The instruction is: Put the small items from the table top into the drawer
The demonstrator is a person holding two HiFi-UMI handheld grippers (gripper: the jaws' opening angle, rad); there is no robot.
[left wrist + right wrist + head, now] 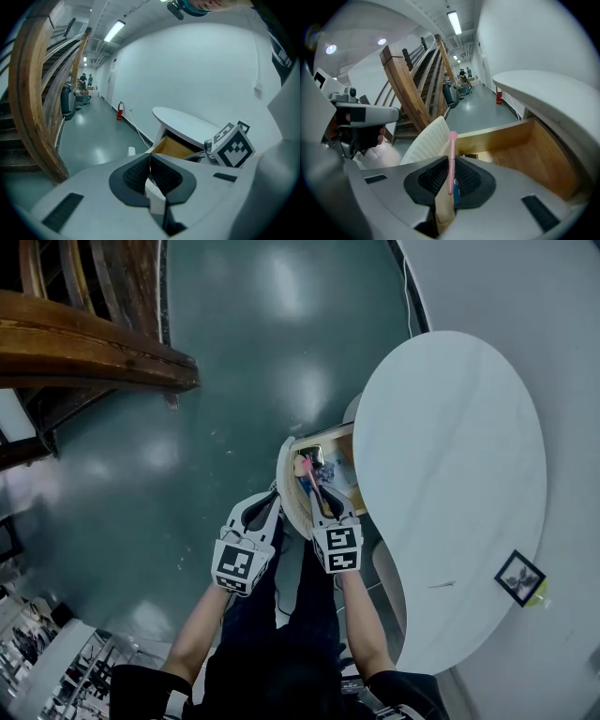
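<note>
Under the white table top (450,474) a wooden drawer (339,439) stands pulled out, its pale ribbed front (289,486) turned towards me. My right gripper (323,512) hangs over the drawer's near end, shut on a thin pink pen (312,486). In the right gripper view the pen (452,157) sticks out upright between the pads of the right gripper (451,171), above the drawer's bare wooden bottom (511,145). My left gripper (265,507) hangs beside it, left of the drawer front. Its pads (161,176) meet with nothing between them.
Several small things lie in the drawer's far part (336,465). A small black-framed square (519,577) sits near the table's right edge. A wooden staircase (94,343) rises at the left over the green floor (234,381). A red fire extinguisher (120,111) stands by the wall.
</note>
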